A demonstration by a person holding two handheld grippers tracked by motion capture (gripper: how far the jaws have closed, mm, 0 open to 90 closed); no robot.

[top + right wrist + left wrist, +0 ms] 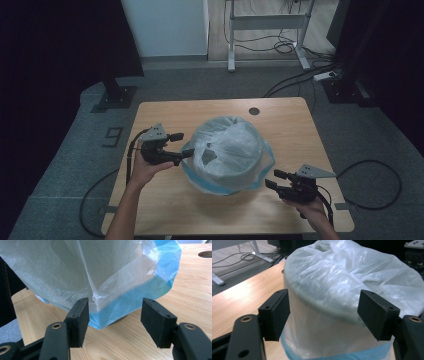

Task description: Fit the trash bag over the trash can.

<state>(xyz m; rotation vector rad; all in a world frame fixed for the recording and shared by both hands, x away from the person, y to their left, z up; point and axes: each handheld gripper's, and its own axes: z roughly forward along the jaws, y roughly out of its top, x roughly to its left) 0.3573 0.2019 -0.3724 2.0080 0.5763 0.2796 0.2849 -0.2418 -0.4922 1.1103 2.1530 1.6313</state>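
Surface: light wooden rectangular surface (pixel 165 210) with a round cable hole near its far edge; it carries the one thing in hand

Bin and liner: round pale bin draped in a thin, translucent white plastic bag with a blue hem (pixel 227 152); it stands near the middle of the surface, slightly toward the right edge; the bag is pulled over the rim and its blue hem hangs loose low around the wall

Left gripper: black two-jaw left gripper (pixel 181 145) sits just beside the bin's left wall; jaws spread wide, holding nothing; in the left gripper view the plastic-covered wall (pixel 324 322) stands between the two pads, apart from both

Right gripper: black two-jaw right gripper (pixel 273 179) lies near the front right corner, aimed at the bag's lower edge; jaws parted and empty; in the right gripper view a fold of the blue hem (pixel 120 307) hangs between the pads, close to the left one, touch uncertain

Step in hand: likely lining up both grippers on the bag, before any pinch

Next move: probably the right jaws close on the hem fold, gripping film alone; the left would steady the bin or take the plastic at its side; thin film may slip or tear if pulled hard
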